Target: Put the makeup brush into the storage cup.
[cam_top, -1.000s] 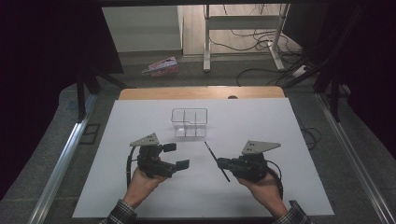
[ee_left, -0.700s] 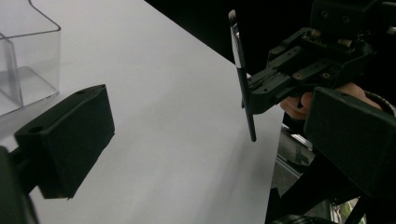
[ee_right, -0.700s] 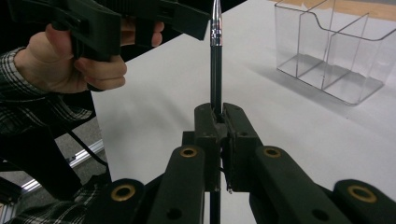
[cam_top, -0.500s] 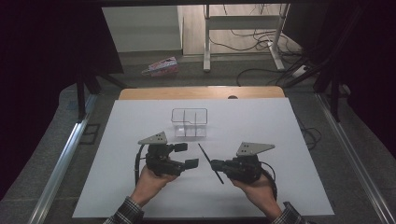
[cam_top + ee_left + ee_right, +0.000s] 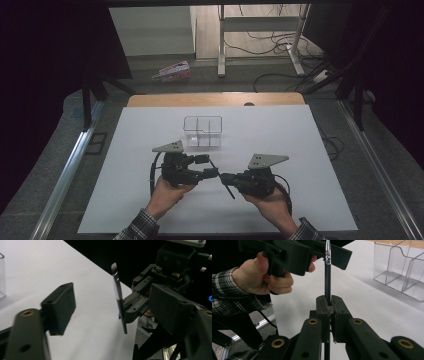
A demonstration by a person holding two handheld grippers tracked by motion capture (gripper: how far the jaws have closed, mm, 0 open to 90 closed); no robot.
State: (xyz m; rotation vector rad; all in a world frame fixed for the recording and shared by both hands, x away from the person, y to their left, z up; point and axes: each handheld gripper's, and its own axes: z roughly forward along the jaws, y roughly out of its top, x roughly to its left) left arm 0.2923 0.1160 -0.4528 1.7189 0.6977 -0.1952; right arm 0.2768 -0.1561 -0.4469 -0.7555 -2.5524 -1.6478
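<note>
Right tongs (image 5: 328, 307) clamp brush (image 5: 119, 297); bristle tip seen from left tongs' view.

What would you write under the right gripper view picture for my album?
Right claw pinching a thin black brush, left claw closing in, clear box nearby.

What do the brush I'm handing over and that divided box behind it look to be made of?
The brush: glossy black handle, likely lacquered wood or plastic; a shiny silver collar, apparently metal by its mirror glint; a soft dark bristle tip. The divided box: clear hard plastic, probably acrylic, since the table shows through its walls and the edges catch light.
</note>
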